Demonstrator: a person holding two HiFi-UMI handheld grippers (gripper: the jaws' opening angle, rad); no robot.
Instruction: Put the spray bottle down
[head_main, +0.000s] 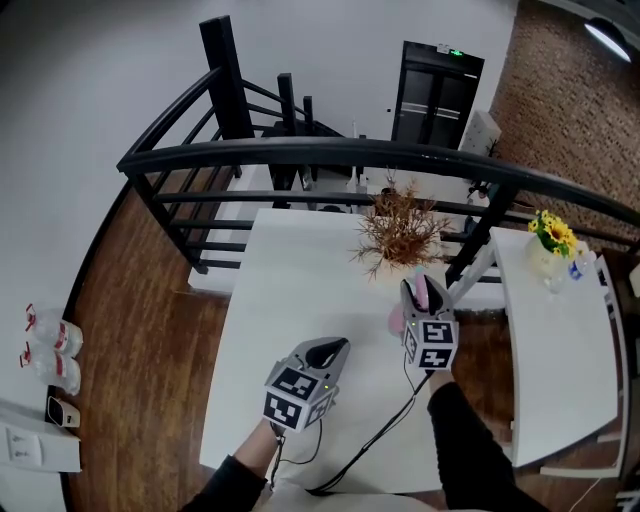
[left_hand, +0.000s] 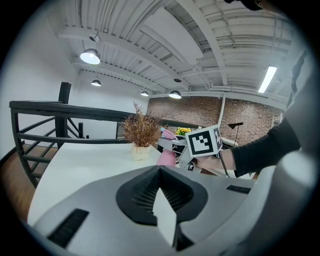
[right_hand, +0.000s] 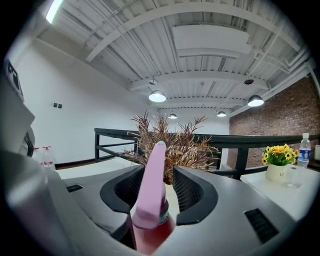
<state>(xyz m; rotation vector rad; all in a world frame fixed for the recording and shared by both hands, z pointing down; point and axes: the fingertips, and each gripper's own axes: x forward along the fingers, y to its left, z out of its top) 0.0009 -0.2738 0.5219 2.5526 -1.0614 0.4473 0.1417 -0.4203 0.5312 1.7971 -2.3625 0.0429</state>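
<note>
1. While looking along the right gripper (right_hand: 158, 167), finds its 2 jaws about half open, with the spray bottle (right_hand: 149, 200) upright between them at lower centre of frame.
2. Shows no squeeze there: pink nozzle leaning close to the left-of-frame jaw, a clear gap before the right-of-frame pad.
3. Places the bottle, from the head view, just right of centre, toward the right side of the white table (head_main: 290, 300) and in front of the dried plant (head_main: 400, 225). Appears to stand on the tabletop, though with the contact under its base hidden behind the gripper.
4. Finds the left gripper (head_main: 333, 348) at lower centre of the head view, jaws closed together on nothing, apart from the bottle and taking no part.
5. Reads the step as the release that ends the put-down: bottle seemingly set, grip slack, tool not yet clear of it.
6. Calls next for spreading the jaws a little wider on the nozzle side, then drawing the right gripper straight back toward the lower edge of the head view, kept level, without brushing the nozzle.
7. Warns of a tip-over during that retreat: a tall, narrow bottle with its nozzle so near 1 jaw.
</note>
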